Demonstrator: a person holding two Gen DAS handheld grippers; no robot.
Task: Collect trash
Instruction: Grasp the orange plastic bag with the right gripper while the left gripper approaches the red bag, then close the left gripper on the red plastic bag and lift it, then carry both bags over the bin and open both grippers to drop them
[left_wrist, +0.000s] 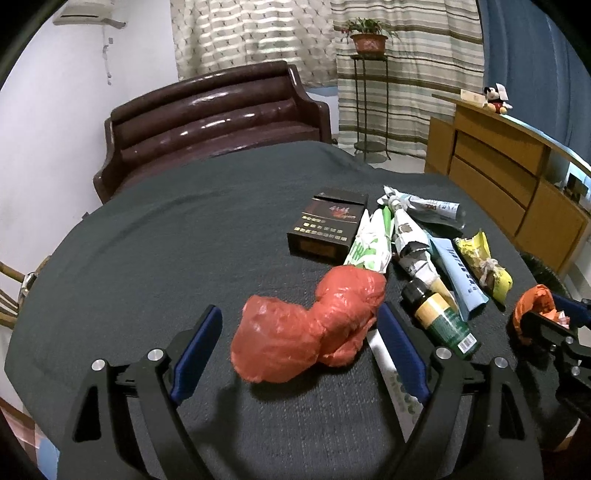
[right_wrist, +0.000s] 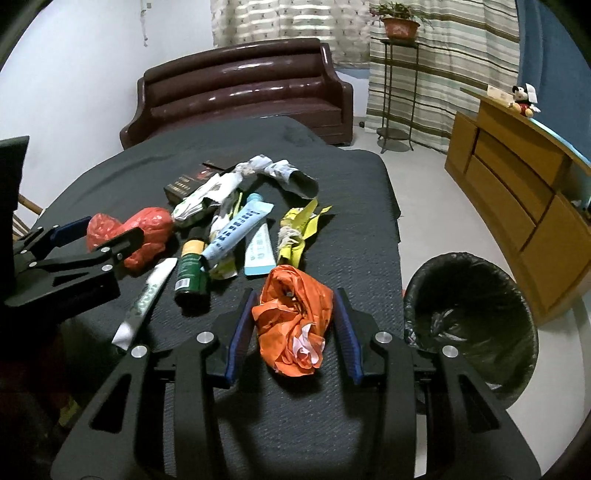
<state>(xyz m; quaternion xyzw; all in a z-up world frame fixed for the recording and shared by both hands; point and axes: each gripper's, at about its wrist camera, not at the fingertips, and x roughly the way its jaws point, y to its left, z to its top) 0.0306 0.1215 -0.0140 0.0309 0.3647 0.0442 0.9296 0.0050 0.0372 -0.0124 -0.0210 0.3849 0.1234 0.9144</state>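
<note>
Right wrist view first: the right gripper (right_wrist: 291, 325) slants down toward the table, its two blue-padded jaws drawn in on a crumpled orange wrapper (right_wrist: 291, 314), which fills the gap between them; the pads press both its sides, so it is gripped. The wrapper sits at the near right part of the dark grey tablecloth (right_wrist: 351, 229). Just off the table's right edge, below it, stands a black-lined trash bin (right_wrist: 476, 317), its mouth open to the camera.

Beyond the wrapper lies the rest of the litter: a pale blue tube (right_wrist: 240, 225), a yellow wrapper (right_wrist: 299, 232), a green bottle (right_wrist: 192, 266) lying on its side, a white strip (right_wrist: 146, 295) beside it, and a dark box (right_wrist: 186, 184) farther back.

At the left of this view the left gripper (right_wrist: 88, 236) reaches in from the side, tilted down, one jaw on either side of a red plastic bag (right_wrist: 147, 229).

From the left wrist view, the left gripper (left_wrist: 299, 332) is spread wide, and the red plastic bag (left_wrist: 306, 328) lies on the cloth between its jaws. The left pad stands clear of the bag; the right pad is just beside it, and contact there cannot be told. Nothing is clamped. The green bottle (left_wrist: 443, 317) lies just outside the right jaw, and the right gripper (left_wrist: 546, 321) shows at the far right edge with the orange wrapper (left_wrist: 533, 302) in it.

A brown sofa (left_wrist: 214, 122) stands behind the table.
</note>
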